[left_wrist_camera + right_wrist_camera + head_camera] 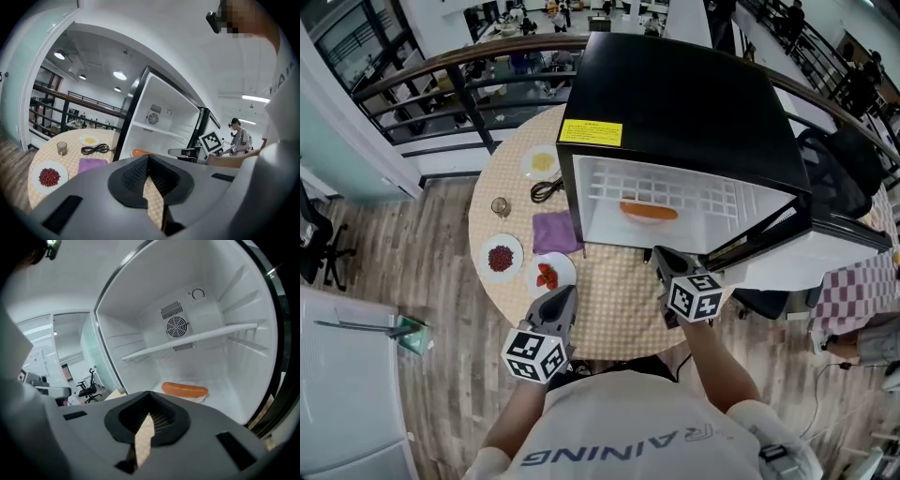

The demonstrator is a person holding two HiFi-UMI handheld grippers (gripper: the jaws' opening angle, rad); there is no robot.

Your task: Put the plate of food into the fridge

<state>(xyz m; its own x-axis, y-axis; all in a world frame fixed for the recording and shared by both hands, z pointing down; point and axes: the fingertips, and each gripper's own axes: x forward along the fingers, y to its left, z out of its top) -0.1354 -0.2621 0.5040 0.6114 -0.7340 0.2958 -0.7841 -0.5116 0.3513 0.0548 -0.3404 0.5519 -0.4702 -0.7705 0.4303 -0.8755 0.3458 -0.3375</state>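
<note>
A black mini fridge (675, 103) stands open on the round table (619, 300). Inside it, on the white floor, lies a white plate (199, 398) with an orange sausage (184, 390), also seen in the head view as the sausage (649, 212). My right gripper (661, 255) is just outside the fridge opening, pointing in, shut with nothing between its jaws (149, 394). My left gripper (565, 295) hovers over the table's near edge, also shut and empty (149, 159).
Left of the fridge lie a purple cloth (553, 232), a plate of red beans (501, 258), a plate of red pieces (548, 274), a glass (500, 206), a black cable (547, 189) and a plate of yellow food (542, 162). The fridge door (825, 234) hangs open at right.
</note>
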